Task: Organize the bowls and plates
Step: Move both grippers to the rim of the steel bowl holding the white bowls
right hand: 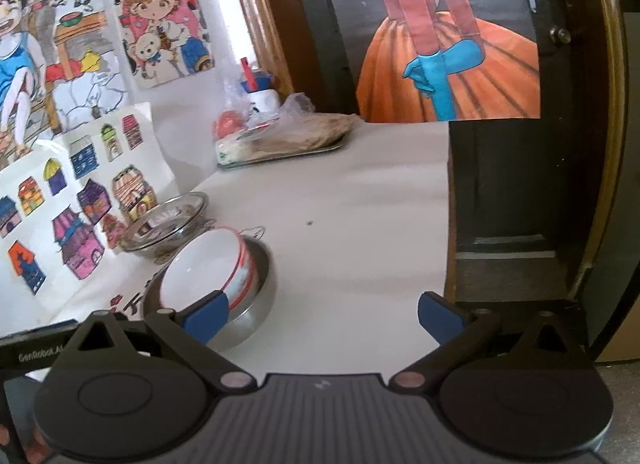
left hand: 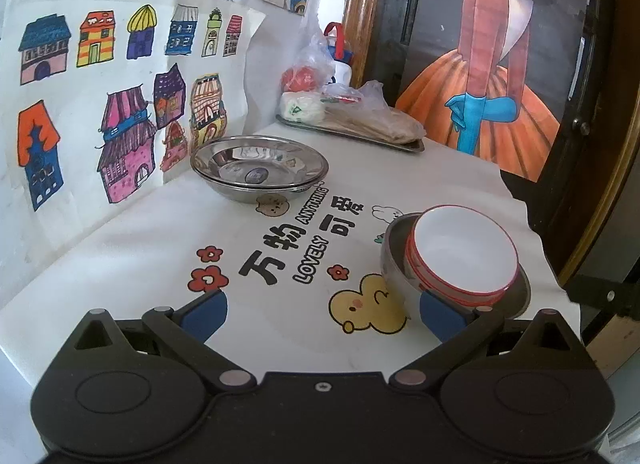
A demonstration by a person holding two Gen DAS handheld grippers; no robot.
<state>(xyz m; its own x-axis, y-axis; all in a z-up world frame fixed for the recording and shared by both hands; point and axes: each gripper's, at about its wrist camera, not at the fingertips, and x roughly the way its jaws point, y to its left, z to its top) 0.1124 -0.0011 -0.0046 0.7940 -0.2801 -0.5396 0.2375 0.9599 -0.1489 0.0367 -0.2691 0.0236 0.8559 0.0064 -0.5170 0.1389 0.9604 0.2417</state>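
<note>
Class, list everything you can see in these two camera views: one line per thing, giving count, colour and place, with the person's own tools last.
steel plates: two, silver, stacked at the back left of the table by the house drawings
white bowls: at least two, white with red rims, nested and tilted in the steel bowl
steel bowl: one, silver, front right of the table
tablecloth: one, white with cartoon prints, covering the table
tray: one, metal, far end, holding bagged food
house drawings: one sheet, multicoloured, against the wall at left
left gripper: one, black with blue fingers, open, empty
right gripper: one, black with blue fingers, open, empty
</note>
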